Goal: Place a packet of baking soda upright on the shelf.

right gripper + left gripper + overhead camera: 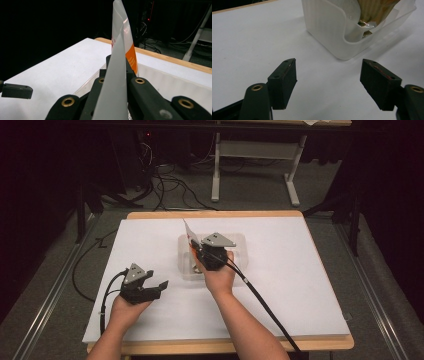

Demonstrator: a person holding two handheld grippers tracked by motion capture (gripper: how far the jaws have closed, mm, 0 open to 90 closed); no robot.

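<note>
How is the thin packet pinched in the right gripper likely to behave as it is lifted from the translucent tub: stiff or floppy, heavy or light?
The packet is probably floppy: its top curls over above the right gripper. It looks light, a thin sheet standing on one pinch. The glossy film may slip. The tub may shift.

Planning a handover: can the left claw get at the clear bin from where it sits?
Probably yes. The left claw is open, aimed at the clear bin's near corner, with bare white tabletop between them.
</note>
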